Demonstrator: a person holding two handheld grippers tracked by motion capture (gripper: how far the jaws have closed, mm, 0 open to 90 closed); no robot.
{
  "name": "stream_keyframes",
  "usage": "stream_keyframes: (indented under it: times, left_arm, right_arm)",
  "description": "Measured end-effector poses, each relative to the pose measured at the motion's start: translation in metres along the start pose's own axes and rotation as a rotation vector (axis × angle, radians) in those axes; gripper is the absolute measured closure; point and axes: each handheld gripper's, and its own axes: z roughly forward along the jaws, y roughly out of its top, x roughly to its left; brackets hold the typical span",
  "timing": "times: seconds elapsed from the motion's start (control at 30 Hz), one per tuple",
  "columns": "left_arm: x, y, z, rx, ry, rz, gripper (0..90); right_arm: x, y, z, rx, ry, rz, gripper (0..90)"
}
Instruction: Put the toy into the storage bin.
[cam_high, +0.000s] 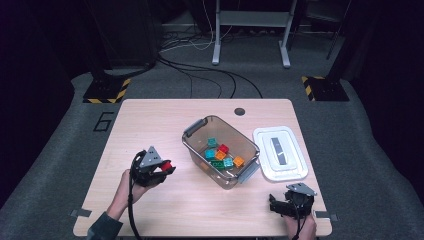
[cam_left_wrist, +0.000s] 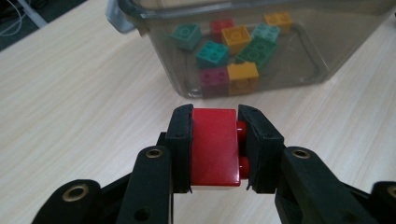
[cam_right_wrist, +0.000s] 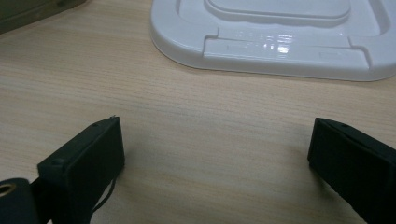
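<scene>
Three cameras: one overhead, one riding on each gripper

The high view looks forward and down over the whole table (cam_high: 150, 200). The left gripper view sits close, facing the clear bin (cam_left_wrist: 299, 70), also seen from above (cam_high: 197, 150). The right gripper view, low, faces the white lid (cam_right_wrist: 280, 56), likewise shared (cam_high: 295, 172).

You are working at a pale wooden table (cam_high: 150, 125) with a dark round hole (cam_high: 240, 111) near its far edge. A clear bin (cam_high: 200, 131) sits at the middle of it, turned at an angle, with coloured bricks (cam_high: 221, 154) inside. Just right of the bin a white lid (cam_high: 280, 152) lies flat on the wood, close to the table's right edge.
</scene>
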Motion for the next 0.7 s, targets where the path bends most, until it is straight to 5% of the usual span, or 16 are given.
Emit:
stream_keyframes:
  times: [0.7]
  left_arm:
    - [0.02,0.062,-0.006,-0.052,0.034,0.06,66.7]
  right_arm:
    - [0.0,0.0,0.0,0.0,0.001,0.0,2.8]
